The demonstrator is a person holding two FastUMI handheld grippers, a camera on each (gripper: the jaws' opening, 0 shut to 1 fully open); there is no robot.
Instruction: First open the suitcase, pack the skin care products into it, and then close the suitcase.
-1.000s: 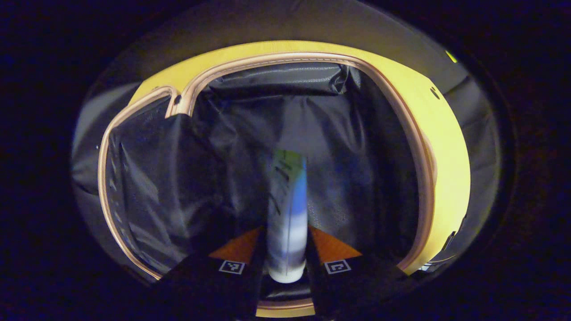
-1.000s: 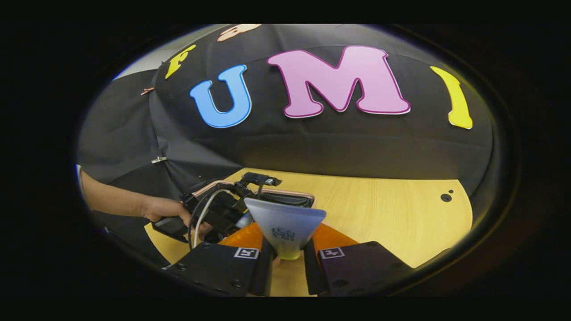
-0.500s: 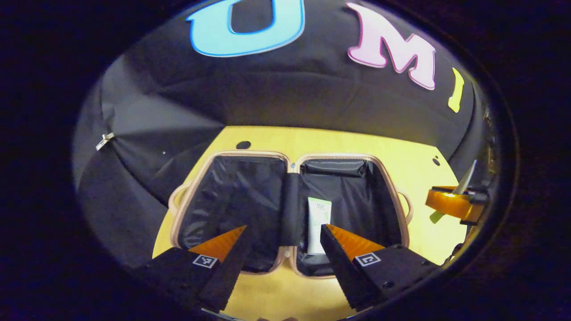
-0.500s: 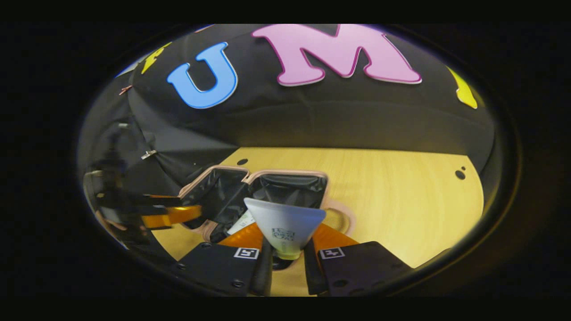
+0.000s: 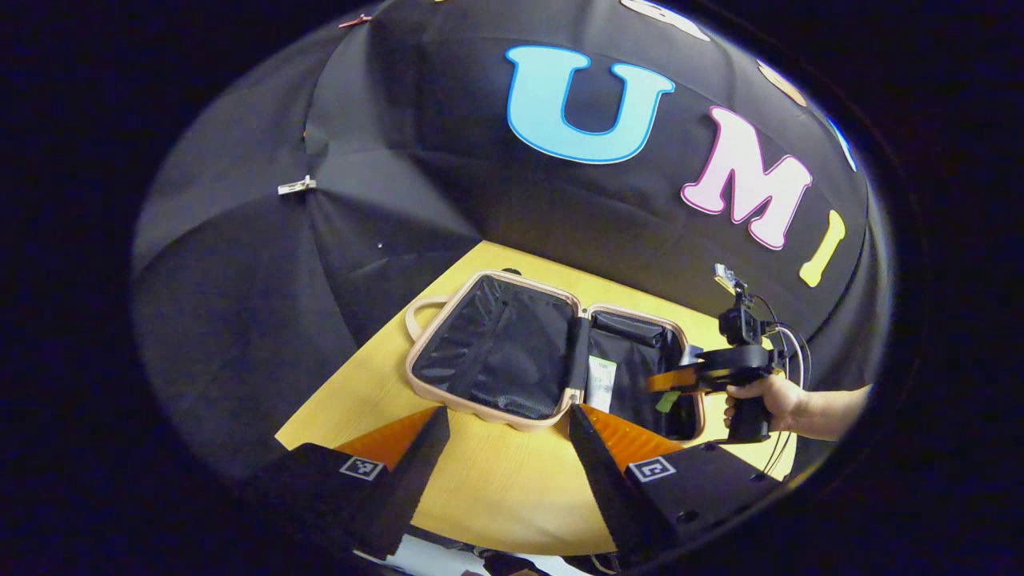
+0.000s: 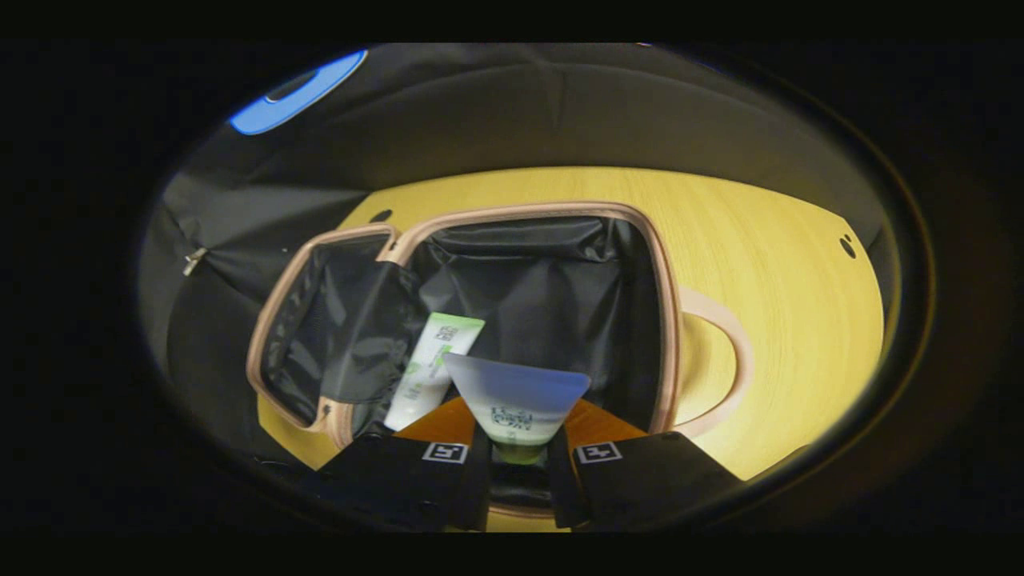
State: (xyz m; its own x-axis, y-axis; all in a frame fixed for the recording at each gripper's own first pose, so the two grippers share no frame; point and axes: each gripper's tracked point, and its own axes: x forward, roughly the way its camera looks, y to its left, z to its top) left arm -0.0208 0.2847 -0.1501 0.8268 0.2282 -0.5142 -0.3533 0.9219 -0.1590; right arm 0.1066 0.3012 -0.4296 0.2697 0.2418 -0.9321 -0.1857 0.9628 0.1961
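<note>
Pale pink trim and handles on the suitcase (image 6: 668,320), black crinkled lining inside. White tube (image 6: 428,364) with green marks and dark print, lying in the suitcase. Pale tube (image 6: 516,400), green at the cap end, dark print, over the suitcase. Yellow wood-grain table (image 6: 784,264) under the suitcase.

The left gripper (image 5: 504,448) is held with jaws spread wide, nothing between its fingers. The right gripper (image 6: 518,448) is closed, both fingers pressed on a tube (image 6: 516,400). In the left gripper view it is gripped by a hand (image 5: 770,398) at far right.
</note>
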